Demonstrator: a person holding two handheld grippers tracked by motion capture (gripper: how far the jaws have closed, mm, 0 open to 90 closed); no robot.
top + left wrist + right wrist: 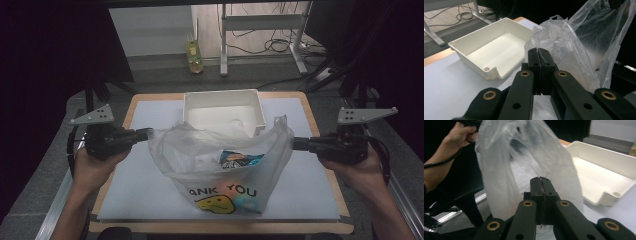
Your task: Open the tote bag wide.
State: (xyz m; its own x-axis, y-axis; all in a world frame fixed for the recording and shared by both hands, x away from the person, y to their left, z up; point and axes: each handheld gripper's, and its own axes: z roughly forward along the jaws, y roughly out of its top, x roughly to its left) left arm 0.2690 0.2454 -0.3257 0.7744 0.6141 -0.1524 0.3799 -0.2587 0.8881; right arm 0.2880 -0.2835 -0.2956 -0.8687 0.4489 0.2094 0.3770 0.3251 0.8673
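Held between both grippers above the worktop (150,200): a translucent plastic bag (220,165), stretched wide at its mouth and sagging toward the near edge. Printed on the front of the bag, a "THANK YOU" line over a yellow smiley face (216,204); inside, a colourful packet (240,159) and some crumpled white material, too blurred to name.

Left gripper (145,134), gripped by the left hand (92,167) at the left side of the worktop, pointing level toward the centre, jaws clenched on the bag's left rim. Seen along its own jaws in the left gripper view, the two black pads (534,58) pressed together with thin film pinched in the seam, the bag (574,50) billowing just beyond.

Right gripper (296,144), in the right hand (360,175) at the right side, likewise level and clamped on the bag's right rim; in the right gripper view, pads (536,186) tight together with film caught between, the bag (524,165) rising above.

Behind the bag, toward the far edge, an open white tray (222,97), its front wall partly covered by the plastic. Beyond the worktop on the floor, a small yellow-green bottle (195,57).
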